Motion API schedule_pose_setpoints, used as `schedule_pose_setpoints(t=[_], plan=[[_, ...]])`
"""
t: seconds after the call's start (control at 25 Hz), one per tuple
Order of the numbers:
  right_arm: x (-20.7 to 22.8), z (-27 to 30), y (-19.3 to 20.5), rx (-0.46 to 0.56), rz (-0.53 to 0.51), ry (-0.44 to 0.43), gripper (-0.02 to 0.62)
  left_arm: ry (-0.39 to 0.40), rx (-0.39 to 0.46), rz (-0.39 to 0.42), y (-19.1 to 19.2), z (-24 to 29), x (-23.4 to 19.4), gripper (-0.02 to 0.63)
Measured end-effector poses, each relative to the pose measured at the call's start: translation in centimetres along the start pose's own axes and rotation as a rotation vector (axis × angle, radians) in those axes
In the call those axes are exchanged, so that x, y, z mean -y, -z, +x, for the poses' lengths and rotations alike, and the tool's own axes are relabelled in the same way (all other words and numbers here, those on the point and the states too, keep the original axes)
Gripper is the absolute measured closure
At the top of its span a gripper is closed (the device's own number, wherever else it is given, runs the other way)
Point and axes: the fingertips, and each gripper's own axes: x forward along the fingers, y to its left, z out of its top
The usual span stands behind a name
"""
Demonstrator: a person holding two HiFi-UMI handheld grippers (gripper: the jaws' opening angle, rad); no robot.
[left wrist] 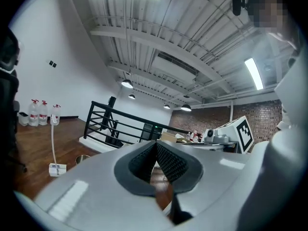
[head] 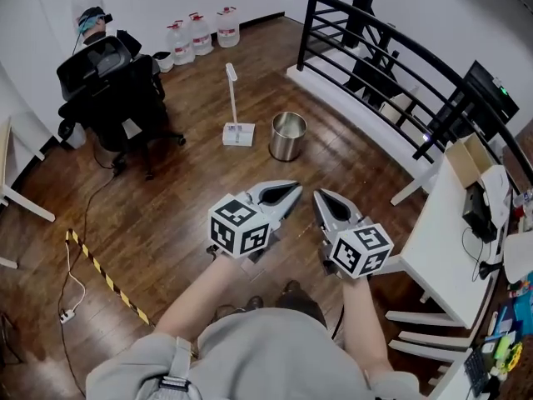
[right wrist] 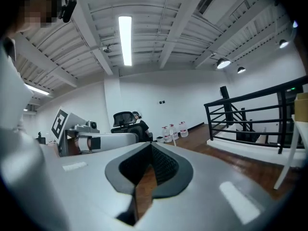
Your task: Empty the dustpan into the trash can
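You stand over a dark wooden plank floor point(head: 166, 223) with both tools raised in front of your chest. Your left gripper point(head: 296, 188) and your right gripper point(head: 318, 195) each have their jaws pressed together, tips meeting, and neither has hold of anything. The task's two things stand ahead of you, well apart from both grippers. One white long-handled plastic dustpan point(head: 237, 132) stands upright on the floor, and one round brushed-steel trash can point(head: 288, 137) is just beside it on its right, not touching it. What lies in the pan cannot be made out, nor the can's inside (only a glare of metal shows). In the left gripper view the dustpan point(left wrist: 57, 169) shows whole, but the trash can point(left wrist: 83, 158) is mostly hidden behind the gripper's grey body. The right gripper view shows neither. Three clear water jugs with red caps point(head: 200, 34) stand against the far wall. One black office chair point(head: 117, 90) sits at left, and the thing perched on its headrest is too small to identify. One white desk point(head: 433, 232) at right is cut off by the frame edge, its clutter unreadable. There is also one black metal railing point(head: 306, 32) and one strip of yellow-and-black tape point(head: 104, 272).
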Motion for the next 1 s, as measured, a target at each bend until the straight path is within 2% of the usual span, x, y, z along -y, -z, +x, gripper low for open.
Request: schedule_pose_setpoints(t=[0.24, 0.44, 0.64, 0.84, 1.0], plan=[[8.2, 5.4, -2.6, 0.01, -0.002, -0.035, 0.595, -0.066, -0.01, -0.022, -0.7, 6.7, -6.5, 0.601], [16.3, 10.9, -7.7, 0.042, -0.01, -0.118, 0.595, -0.182, -0.012, -0.033, -2.9, 13.7, -12.6, 0.601], [22.0, 14.8, -10.5, 0.039, 0.004, -0.172, 0.595, -0.287, -0.008, -0.044, -4.8, 18.1, -17.0, 0.601], [25.8, 19.7, -10.6, 0.006, 0.031, -0.206, 0.595, -0.38, -0.004, -0.071, -5.2, 20.5, -22.7, 0.601], [28.6, 25.1, -10.7, -0.021, 0.021, -0.206, 0.595, -0.404, 0.007, -0.075, -5.6, 22.7, -28.9, 0.601]])
